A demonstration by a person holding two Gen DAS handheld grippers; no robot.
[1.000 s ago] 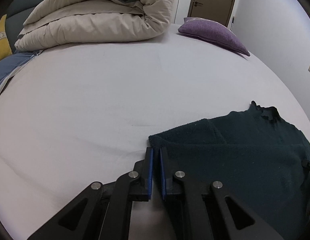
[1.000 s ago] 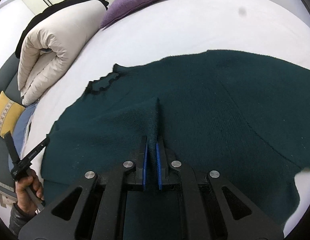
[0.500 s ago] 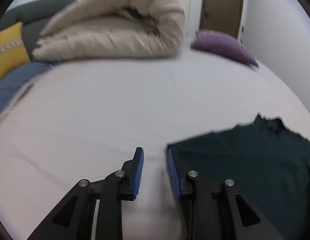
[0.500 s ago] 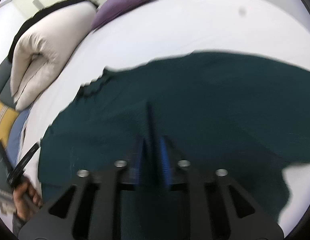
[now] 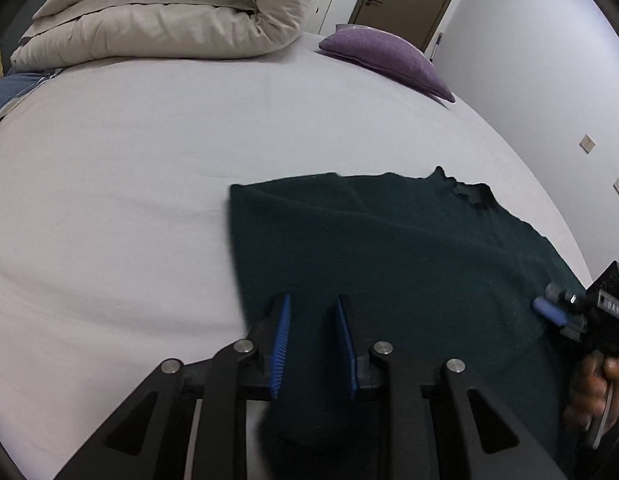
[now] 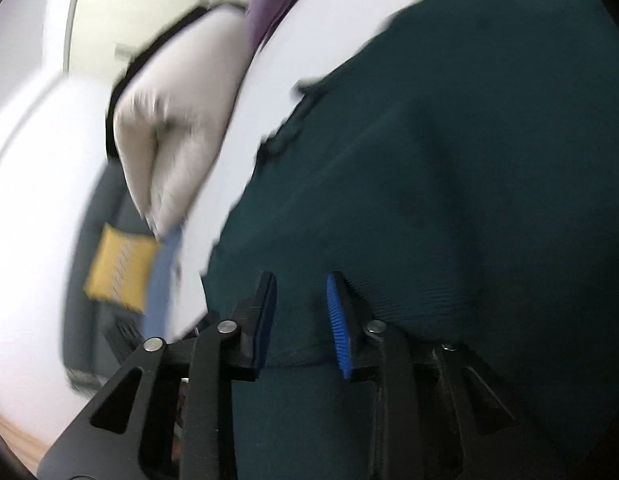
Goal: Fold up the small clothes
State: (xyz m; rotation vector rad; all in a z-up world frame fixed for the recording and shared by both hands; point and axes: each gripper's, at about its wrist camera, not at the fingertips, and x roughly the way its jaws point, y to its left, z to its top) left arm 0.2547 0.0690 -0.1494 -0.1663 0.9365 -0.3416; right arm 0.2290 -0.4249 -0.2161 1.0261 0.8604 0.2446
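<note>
Both tools have let go since the earlier pictures: one second ago each was pinched shut on a fold of the dark green sweater [image 5: 409, 264], and now both stand open with nothing between the pads.

Going from the left of the left wrist view: the bare white bed [image 5: 121, 208] fills the left half of the frame, with a beige duvet [image 5: 169, 12] rolled up at the upper left and a purple pillow [image 5: 385, 56] at the upper centre. The left tool [image 5: 312, 336] sits at the lower centre, its blue pads well apart, over the sweater's straight left edge. From there the sweater spreads to the right, its neck opening at the upper right of the cloth. At the far right edge of the frame the right tool [image 5: 547, 308] shows from the side, above the other side of the sweater.

In the right wrist view, which is blurred by motion, the right tool [image 6: 301, 312] is also open and empty, and the green cloth fills the frame from centre to right.

So the sweater's long axis runs left to right between the two tools, one near each side. I judge the next fold needs each tool to take the edge nearest to it
</note>
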